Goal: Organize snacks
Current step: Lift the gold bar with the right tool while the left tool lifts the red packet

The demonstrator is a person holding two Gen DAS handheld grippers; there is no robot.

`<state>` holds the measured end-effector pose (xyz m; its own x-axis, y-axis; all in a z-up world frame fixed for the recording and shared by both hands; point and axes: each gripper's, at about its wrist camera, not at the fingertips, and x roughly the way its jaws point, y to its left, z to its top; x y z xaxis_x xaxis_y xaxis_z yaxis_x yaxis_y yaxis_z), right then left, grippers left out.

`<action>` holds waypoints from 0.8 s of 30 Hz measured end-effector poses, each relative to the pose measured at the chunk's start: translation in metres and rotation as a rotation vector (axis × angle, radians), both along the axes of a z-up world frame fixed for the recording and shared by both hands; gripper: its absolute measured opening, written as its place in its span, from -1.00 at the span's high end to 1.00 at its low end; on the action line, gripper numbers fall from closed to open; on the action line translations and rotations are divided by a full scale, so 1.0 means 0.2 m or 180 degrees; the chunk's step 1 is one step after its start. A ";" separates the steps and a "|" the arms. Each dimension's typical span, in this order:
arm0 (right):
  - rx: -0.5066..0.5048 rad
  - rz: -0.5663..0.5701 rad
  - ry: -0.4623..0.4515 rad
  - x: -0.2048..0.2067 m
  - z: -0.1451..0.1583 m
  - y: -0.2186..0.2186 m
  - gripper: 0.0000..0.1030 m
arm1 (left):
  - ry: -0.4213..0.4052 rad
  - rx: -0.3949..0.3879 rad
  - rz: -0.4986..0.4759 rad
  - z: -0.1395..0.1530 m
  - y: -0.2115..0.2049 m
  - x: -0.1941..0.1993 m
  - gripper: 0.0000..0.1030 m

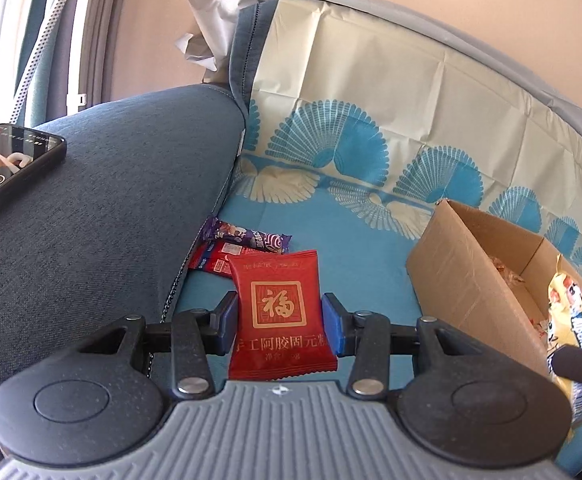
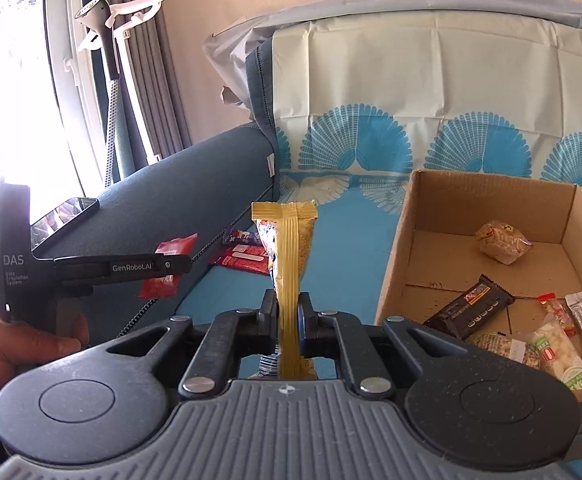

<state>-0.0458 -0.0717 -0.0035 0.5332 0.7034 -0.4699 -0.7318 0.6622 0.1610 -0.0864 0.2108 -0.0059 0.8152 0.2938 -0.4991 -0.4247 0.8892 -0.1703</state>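
Two grippers, each clamped on one snack. The left gripper pinches a red square packet by its side edges, held above the blue cloth. The right gripper is closed tight on the seam of a yellow wrapper, standing upright just left of the cardboard box.

On the cloth to the far left, against the sofa arm, lie two more snacks: a purple bar overlapping a red flat pack.

Inside the box I count six items (some overlap, so the count may be off), among them one dark chocolate bar and one tan wrapped ball.

One phone rests on the sofa arm.
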 end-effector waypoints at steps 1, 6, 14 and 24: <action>0.0008 -0.0010 -0.0003 0.00 0.00 0.00 0.81 | 0.0009 0.0016 -0.0009 0.00 -0.01 -0.01 0.05; 0.0041 -0.0052 0.0005 0.01 0.00 -0.03 0.81 | 0.0047 0.0053 -0.0025 -0.01 -0.02 0.02 0.05; 0.0092 -0.0090 -0.0028 0.00 0.02 -0.04 0.81 | 0.0090 0.0126 -0.0067 -0.01 -0.04 0.03 0.05; 0.0154 -0.0184 -0.0021 0.02 0.03 -0.05 0.81 | 0.0173 0.0229 -0.0123 -0.02 -0.06 0.04 0.05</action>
